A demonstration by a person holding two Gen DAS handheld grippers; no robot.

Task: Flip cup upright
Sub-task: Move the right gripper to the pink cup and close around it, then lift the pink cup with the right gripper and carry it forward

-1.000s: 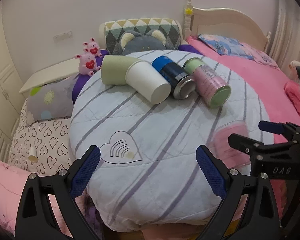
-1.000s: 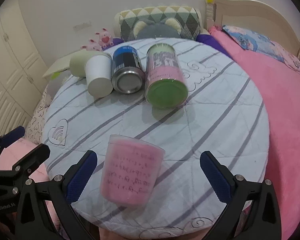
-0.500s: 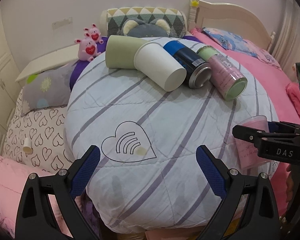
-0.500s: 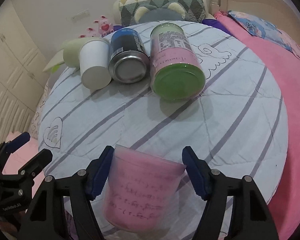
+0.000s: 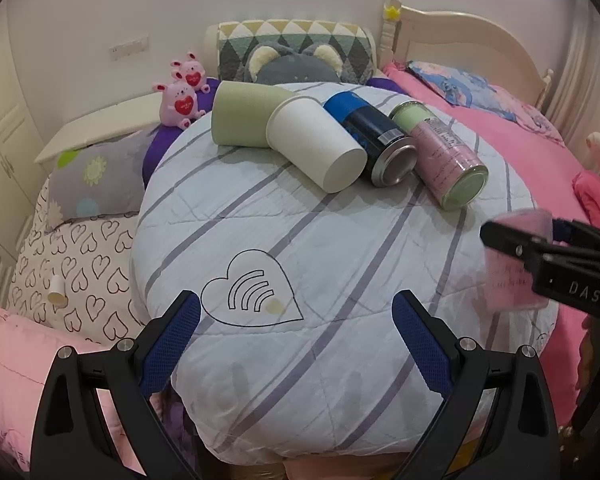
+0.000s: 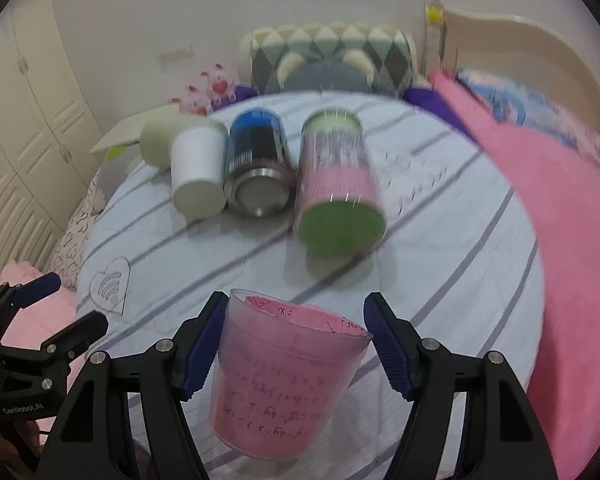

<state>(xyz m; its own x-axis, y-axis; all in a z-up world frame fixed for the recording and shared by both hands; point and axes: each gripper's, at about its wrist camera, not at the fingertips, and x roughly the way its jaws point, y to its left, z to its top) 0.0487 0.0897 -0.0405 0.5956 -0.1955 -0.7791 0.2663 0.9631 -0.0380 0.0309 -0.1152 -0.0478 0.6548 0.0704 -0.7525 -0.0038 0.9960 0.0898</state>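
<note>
Bedroom, pink bed [image 5: 512, 140] at right, cupboards at left; round striped cushion [image 5: 300, 264] serves as work surface.

Far side of cushion, lying in a row: green cup [image 5: 242, 120], white paper cup [image 5: 316, 146], blue can [image 5: 374, 142], pink-and-green canister [image 5: 446, 158].

Task item: pink cup [image 6: 284, 380], translucent, mouth up, near edge of cushion at right. It appears lifted clear of the surface, though its base contact is not certain.

Right gripper [image 6: 296, 344]: closed narrow on pink cup, pads against its sides just below the rim.

Left gripper [image 5: 296, 336]: spread wide, holding nothing, hovering over near edge of cushion.

Risks, as judged: the soft, domed cushion offers poor footing, so a release near the edge could tip the cup off. Thin walls may buckle under a hard squeeze. The rim-high grip could let the cup swing.
</note>
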